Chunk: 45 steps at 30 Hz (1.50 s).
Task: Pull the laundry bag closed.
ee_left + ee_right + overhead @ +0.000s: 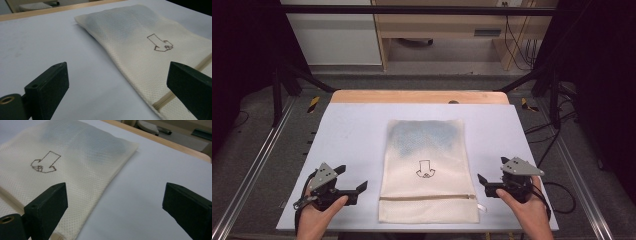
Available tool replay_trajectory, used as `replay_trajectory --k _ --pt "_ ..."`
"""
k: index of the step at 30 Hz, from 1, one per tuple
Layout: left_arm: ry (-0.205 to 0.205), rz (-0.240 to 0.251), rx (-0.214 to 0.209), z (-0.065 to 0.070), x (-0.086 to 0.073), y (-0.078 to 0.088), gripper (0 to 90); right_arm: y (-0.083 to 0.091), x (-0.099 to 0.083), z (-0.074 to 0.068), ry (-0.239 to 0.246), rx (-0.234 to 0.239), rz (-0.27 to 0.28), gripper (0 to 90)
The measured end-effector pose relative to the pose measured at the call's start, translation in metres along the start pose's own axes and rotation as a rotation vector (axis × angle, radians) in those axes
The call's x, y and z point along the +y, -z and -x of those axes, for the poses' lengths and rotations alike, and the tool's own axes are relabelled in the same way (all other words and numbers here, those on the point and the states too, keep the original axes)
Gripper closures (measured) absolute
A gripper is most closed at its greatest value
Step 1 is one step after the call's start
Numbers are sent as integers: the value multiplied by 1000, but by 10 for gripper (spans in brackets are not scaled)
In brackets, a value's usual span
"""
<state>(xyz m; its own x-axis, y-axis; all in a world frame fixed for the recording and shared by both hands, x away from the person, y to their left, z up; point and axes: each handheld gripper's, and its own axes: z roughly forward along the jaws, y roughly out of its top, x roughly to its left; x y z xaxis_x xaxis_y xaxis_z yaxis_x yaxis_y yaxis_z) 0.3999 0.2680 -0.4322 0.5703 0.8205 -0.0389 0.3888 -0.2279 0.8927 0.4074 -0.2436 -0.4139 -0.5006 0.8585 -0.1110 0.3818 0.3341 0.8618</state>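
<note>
Plainly, cream mesh bag (428,170), arrow-shaped outline mark (424,169), no readable writing

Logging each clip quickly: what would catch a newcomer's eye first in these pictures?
First, the cream mesh bag lying flat in the middle of the pale table, with a small dark arrow-like mark on it, a zipper across its near end and something bluish showing through its far end. Then the two black claws flanking it, the left claw and the right claw, both open, with nothing between their jaws.
</note>
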Motion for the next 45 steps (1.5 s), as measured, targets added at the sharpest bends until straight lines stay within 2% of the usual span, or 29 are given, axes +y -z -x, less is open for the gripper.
replay_trajectory --k 5,9,14,17,19,21,26,30,32,37,41,45 --pt "14 5 40 -16 -3 4 38 3 -8 17 -36 -64 5 64" --pt "15 10 64 -25 -4 6 37 4 -13 25 -59 -89 2 61" --pt "4 12 83 -35 -6 9 37 5 -19 34 -75 -119 4 61" --pt "-17 13 110 -41 -7 9 32 6 -22 39 -87 -132 8 61" --pt "-9 21 125 -46 -9 8 32 5 -24 41 -89 -150 16 63" --pt "-28 30 142 -51 -12 7 32 5 -26 44 -90 -165 24 74" --pt "-45 64 168 -62 -16 4 32 1 -33 47 -81 -185 30 85" --pt "-56 94 183 -71 -18 2 28 -4 -39 48 -76 -191 57 89" --pt "-44 110 186 -78 -20 0 26 -8 -43 49 -77 -195 74 89" --pt "-26 144 208 -93 -24 -3 25 -15 -51 52 -115 -211 115 86" --pt "-12 153 219 -101 -27 -4 23 -17 -55 53 -118 -215 112 85" --pt "-5 159 215 -103 -30 -7 22 -18 -59 53 -127 -215 112 85"
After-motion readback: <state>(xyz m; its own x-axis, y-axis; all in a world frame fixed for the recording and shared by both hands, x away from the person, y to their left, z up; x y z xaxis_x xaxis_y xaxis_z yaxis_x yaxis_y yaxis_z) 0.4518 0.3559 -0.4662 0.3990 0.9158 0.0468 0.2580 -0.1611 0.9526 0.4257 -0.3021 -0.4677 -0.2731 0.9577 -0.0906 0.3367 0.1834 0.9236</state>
